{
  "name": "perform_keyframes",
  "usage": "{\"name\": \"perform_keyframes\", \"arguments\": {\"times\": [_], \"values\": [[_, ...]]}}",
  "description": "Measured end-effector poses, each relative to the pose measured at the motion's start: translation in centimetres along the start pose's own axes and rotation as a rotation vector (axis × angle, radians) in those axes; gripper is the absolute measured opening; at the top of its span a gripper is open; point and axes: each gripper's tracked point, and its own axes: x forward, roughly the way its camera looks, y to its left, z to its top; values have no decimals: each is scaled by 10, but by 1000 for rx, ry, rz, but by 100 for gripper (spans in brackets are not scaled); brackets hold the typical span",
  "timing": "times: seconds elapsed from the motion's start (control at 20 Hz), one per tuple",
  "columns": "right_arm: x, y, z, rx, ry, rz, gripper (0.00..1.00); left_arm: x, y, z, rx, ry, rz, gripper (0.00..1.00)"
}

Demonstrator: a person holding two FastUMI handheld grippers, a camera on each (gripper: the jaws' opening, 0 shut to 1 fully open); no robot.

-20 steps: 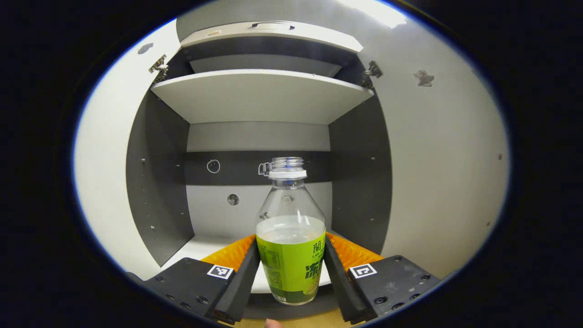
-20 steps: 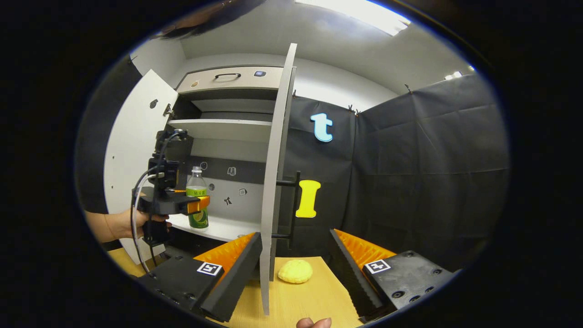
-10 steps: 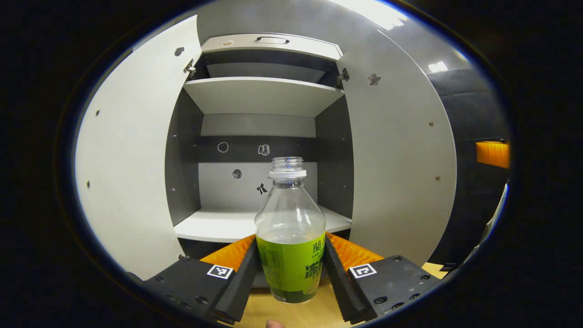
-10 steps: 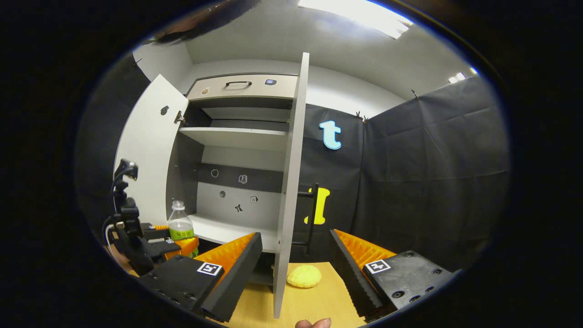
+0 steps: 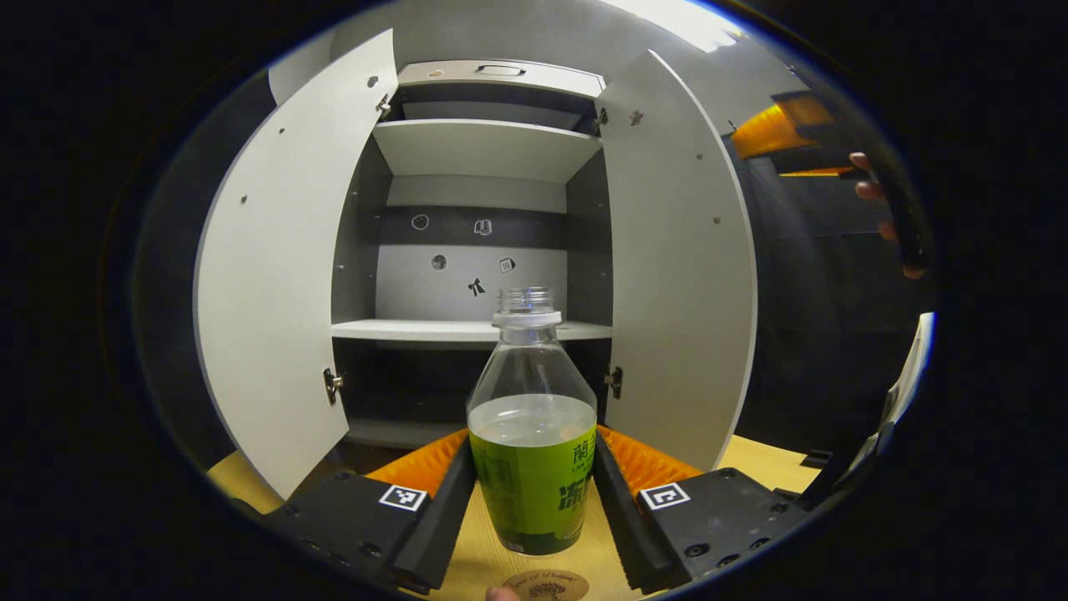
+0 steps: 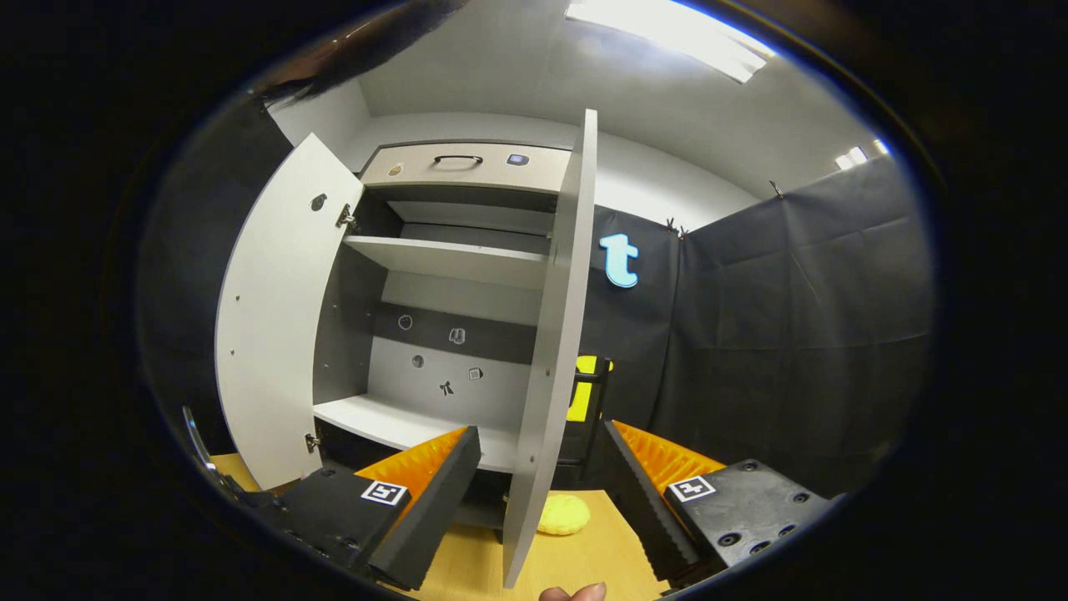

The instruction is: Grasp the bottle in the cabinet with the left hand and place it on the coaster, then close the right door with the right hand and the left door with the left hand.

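In the left gripper view, the left gripper [image 5: 534,492] has both fingers pressed on the green-labelled band of a clear, uncapped plastic bottle part-filled with liquid [image 5: 532,426], which stands upright between them, out in front of the grey two-door cabinet [image 5: 488,242] and above the pale wooden table [image 5: 755,463]. Just below the bottle's base, nearer to us than the cabinet, peeks the edge of a round brown coaster [image 5: 546,584] — the bottle looks to be hanging just above it, though I can't tell whether it touches. To the right of the cabinet's open right door [image 5: 680,275], the other gripper shows high up in a person's hand [image 5: 889,209]. In the right gripper view, the right gripper [image 6: 538,492] has its fingers spread wide with nothing between them, and the right door's edge [image 6: 551,359] stands end-on in that gap; the left door [image 6: 279,325] hangs open on the cabinet's far side, and a yellow bumpy sponge-like lump [image 6: 563,513] lies on the table below the door. The risk I see: with no cap on, a tilt or a hard set-down would slop liquid out, and landing off the coaster's centre could leave the bottle rocking on its rim; the right door might also clip the fingers straddling it if swung carelessly.
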Motion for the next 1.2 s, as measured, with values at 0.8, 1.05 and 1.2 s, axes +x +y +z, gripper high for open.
{"name": "perform_keyframes", "arguments": {"times": [0.8, 1.05, 1.2], "values": [[-5, 3, -7, -1, 104, 3, 97, -15, -12, -134, -33, 53, -38, 78], [-4, 11, -7, -9, 108, 13, 97, -14, -10, -148, -27, 67, -31, 80], [-5, 7, -7, -8, 110, 2, 97, -18, -17, -156, -31, 106, -48, 87]]}}
